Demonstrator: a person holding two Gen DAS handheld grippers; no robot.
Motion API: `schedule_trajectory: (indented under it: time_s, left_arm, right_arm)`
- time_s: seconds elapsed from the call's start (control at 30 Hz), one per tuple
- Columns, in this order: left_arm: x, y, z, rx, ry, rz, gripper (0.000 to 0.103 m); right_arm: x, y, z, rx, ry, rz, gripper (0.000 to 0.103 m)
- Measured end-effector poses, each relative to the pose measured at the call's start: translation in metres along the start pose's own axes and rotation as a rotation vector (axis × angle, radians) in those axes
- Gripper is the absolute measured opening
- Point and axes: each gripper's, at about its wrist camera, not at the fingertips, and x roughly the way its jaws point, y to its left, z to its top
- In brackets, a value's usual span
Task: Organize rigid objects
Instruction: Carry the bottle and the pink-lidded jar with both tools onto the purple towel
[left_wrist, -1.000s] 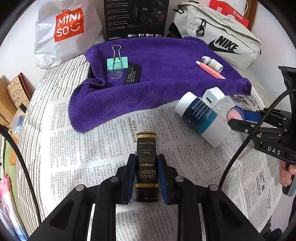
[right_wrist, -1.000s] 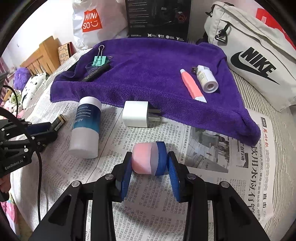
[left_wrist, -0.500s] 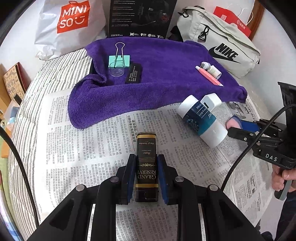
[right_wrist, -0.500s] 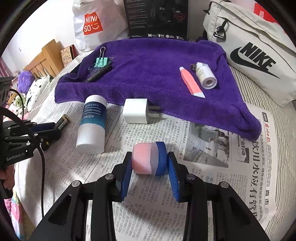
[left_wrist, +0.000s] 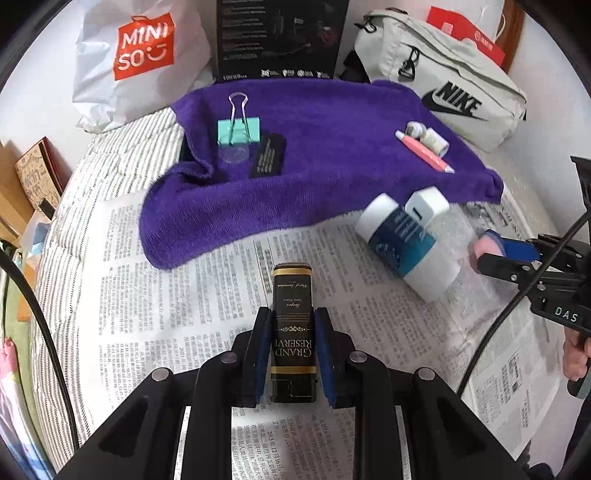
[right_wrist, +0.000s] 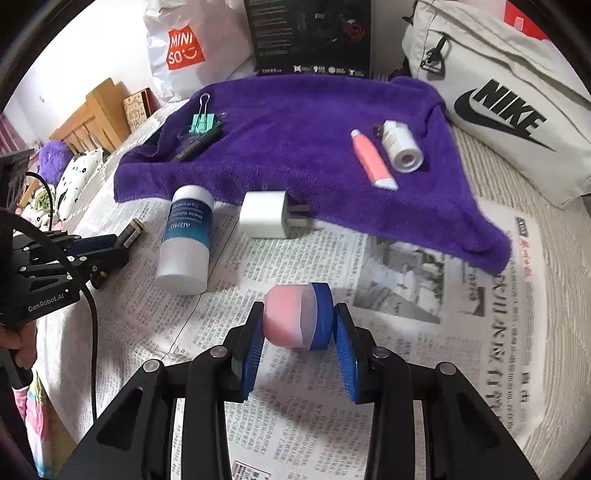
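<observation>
Black tin: low centre of the left wrist view, gripped lengthwise between the blue pads of the left gripper — the long flat sides give the pads a square seat, probably why it is taken that way.
Pink jar: low centre of the right wrist view, on its side, with the right gripper clamped across its base and blue lid.
Height: whether either object is clear of the newspaper I cannot tell.
Purple towel: upper middle of both views, already carrying a teal binder clip, a pink tube and a small white bottle — apparently the sorting spot.
Still loose: a white-and-blue bottle and a white charger, just beside the towel's near edge.
</observation>
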Motion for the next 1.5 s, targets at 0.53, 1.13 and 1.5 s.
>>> schedule_trajectory:
  time_s: [0.53, 1.13, 1.5]
  left_arm:
    - [-0.025, 0.008, 0.039, 0.0, -0.071, -0.009, 0.022]
    - [0.009, 0.009, 0.104, 0.031, -0.068, -0.06, 0.023]
    - [0.032, 0.008, 0.12, 0.039, -0.042, -0.08, 0.023]
  right_arm:
    - [-0.027, -0.025, 0.032, 0.011, -0.05, 0.061, 0.036]
    - [0.02, -0.032, 0.107, 0.0, -0.033, 0.06, 0.036]
    - [0.06, -0.032, 0.108, 0.003, 0.071, 0.08, 0.036]
